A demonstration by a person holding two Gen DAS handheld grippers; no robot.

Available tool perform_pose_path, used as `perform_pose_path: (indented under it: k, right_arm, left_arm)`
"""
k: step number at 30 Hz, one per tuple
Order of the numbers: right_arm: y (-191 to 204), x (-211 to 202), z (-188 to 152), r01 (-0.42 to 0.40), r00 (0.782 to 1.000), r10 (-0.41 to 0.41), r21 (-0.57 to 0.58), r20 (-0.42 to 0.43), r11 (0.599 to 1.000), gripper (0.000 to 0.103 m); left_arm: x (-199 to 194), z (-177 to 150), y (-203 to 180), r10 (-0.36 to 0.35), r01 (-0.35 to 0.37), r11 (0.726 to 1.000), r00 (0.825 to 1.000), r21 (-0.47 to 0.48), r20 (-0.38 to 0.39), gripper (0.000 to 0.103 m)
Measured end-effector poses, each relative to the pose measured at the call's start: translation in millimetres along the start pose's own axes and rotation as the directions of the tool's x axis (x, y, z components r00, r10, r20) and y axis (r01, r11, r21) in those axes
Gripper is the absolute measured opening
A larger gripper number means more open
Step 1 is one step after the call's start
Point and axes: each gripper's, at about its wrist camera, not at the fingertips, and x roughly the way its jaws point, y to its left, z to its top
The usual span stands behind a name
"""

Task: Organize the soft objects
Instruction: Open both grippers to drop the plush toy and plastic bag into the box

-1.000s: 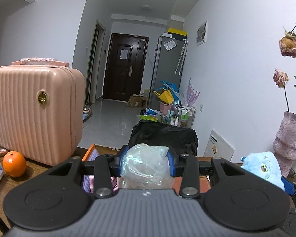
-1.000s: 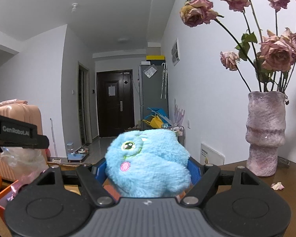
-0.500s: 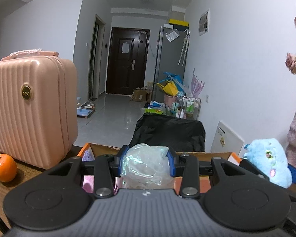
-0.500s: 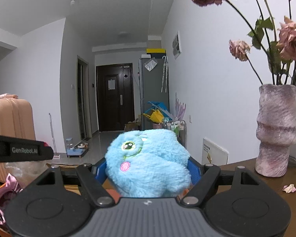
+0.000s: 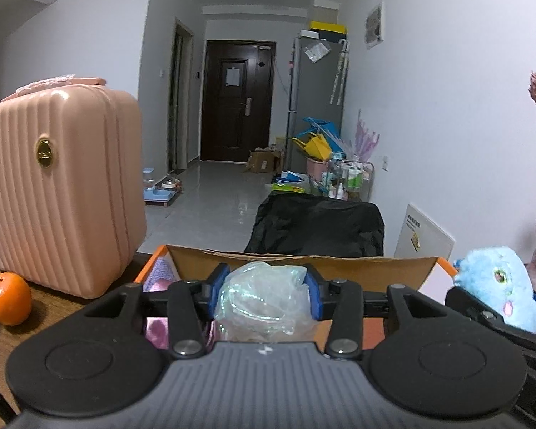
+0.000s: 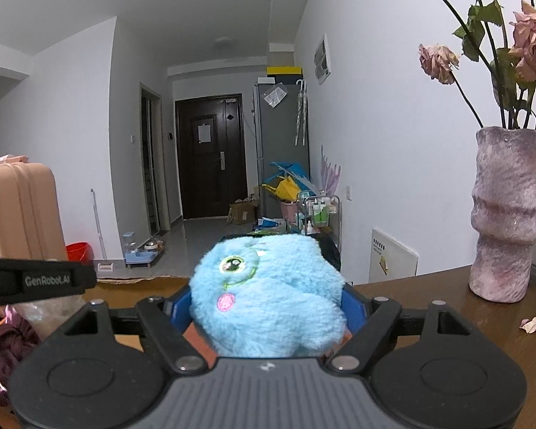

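Observation:
My left gripper (image 5: 266,284) is shut on a crumpled clear plastic bag (image 5: 264,300) and holds it over the open cardboard box (image 5: 303,262), which holds pink and purple soft things (image 5: 155,279). My right gripper (image 6: 268,304) is shut on a fluffy blue plush toy (image 6: 268,293) with a green eye, just right of the box; the toy also shows in the left wrist view (image 5: 496,282). The left gripper's side shows in the right wrist view (image 6: 35,280).
A pink suitcase (image 5: 57,186) stands on the wooden table at the left, with an orange (image 5: 9,298) beside it. A pink vase (image 6: 509,214) with dried roses stands at the right, a petal (image 6: 532,323) near it. A black chair back (image 5: 318,223) is behind the box.
Both grippers have moved forward and lower toward the box, each still holding its object. The box's far wall now shows more fully.

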Motion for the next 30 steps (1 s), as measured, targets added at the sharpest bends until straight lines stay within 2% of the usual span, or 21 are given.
perform_pose_path:
  k: [1,5,7,8,21,30]
  right_arm:
    - [0,0,-1,0.002,1.0,-0.002,0.0,-0.002,1.0,0.082]
    - [-3,0,-1,0.0,1.0,0.0,0.011,-0.005,1.0,0.089]
    - [-5,-2,-2,0.008,1.0,-0.008,0.023,0.002,1.0,0.101]
    - [-6,-3,-2,0.01,1.0,-0.01,0.028,0.009,1.0,0.103]
    - [-12,-15,-4,0.013,0.999,-0.015,0.049,0.042,0.999,0.103]
    - [-13,-48,-2,0.009,0.996,-0.009,0.01,0.083,1.0,0.103]
  left_arm:
    - [-1,0,1,0.001,-0.001,1.0,1.0,-0.006,0.004,0.053]
    - [-6,-1,6,0.032,-0.031,0.999,0.999,-0.024,0.025,0.084]
    - [-8,-1,8,0.05,-0.049,0.999,0.998,-0.023,0.04,0.098]
    - [-9,-1,9,0.057,-0.056,0.998,0.997,-0.028,0.042,0.103]
    - [-20,0,20,0.075,-0.072,0.996,0.996,-0.053,0.049,0.103]
    - [-51,-1,32,0.042,-0.039,0.998,0.996,-0.041,0.078,0.103]
